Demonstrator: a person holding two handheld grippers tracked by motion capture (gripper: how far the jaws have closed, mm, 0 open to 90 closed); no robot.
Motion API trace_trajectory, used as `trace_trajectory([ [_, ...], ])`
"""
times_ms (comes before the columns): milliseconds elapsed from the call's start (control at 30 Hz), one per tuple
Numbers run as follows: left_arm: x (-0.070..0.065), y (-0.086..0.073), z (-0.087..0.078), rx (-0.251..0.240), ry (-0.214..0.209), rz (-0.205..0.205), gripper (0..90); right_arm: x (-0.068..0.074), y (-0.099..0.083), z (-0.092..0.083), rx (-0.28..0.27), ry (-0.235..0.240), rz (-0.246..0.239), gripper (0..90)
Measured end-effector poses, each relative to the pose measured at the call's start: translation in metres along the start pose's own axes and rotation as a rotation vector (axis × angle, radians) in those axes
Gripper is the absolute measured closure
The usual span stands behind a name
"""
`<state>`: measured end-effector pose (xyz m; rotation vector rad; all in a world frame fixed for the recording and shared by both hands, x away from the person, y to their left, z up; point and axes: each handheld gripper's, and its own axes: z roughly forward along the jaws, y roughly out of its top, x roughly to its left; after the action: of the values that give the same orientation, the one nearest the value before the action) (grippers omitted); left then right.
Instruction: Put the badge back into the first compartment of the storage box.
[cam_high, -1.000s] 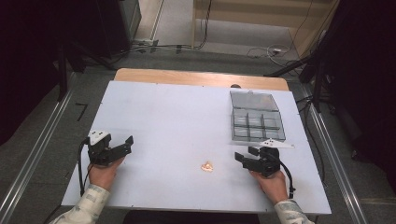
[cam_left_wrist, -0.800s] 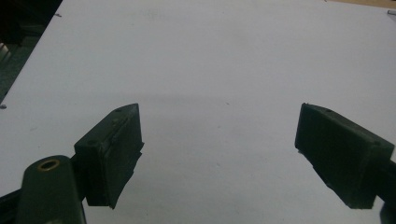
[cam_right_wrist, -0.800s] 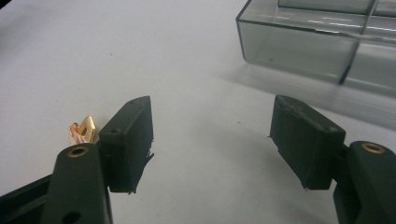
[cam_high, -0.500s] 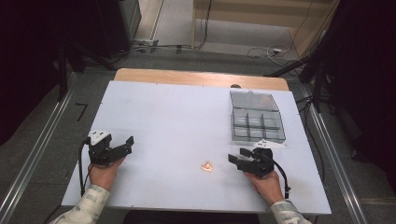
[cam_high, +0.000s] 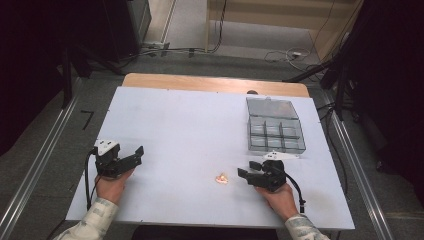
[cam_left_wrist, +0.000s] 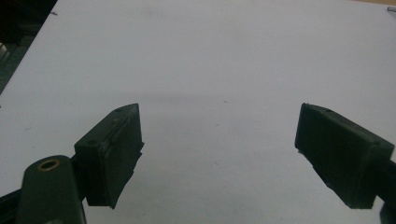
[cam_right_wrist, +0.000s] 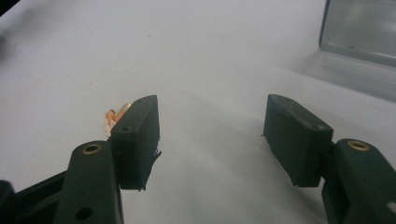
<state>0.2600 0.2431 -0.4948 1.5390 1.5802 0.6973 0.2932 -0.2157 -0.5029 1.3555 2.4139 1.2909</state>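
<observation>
A small orange-gold piece lies on the white table near the front middle. My right gripper is open just to the right of it, jaws pointing left, nothing between them. In the right gripper view the piece peeks out behind the left jaw of my right gripper. My left gripper stands open at the front left of the table, held in a hand. In the left gripper view my left gripper has only bare table between its wide-apart jaws.
A clear grey compartment box with its lid up stands at the right back of the table; its wall shows in the right gripper view. A wooden strip runs along the table's far edge. Cables lie on the floor beyond.
My right gripper has moved left and slightly toward the front, closing on the orange-gold piece. The left gripper has stayed put.
</observation>
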Motion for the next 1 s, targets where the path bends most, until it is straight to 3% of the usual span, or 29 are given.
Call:
trace_trajectory([
  [667, 0.000, 0.000, 0.000, 0.002, -0.004, -0.001, 15.3, 0.011, 0.000, 0.010, 0.029, 0.025, -0.028, 37.2],
  [1000, -0.001, 0.000, 0.000, 0.002, -0.005, 0.000, 15.4, 0.017, 0.000, 0.014, 0.041, 0.054, -0.040, 44.9],
])
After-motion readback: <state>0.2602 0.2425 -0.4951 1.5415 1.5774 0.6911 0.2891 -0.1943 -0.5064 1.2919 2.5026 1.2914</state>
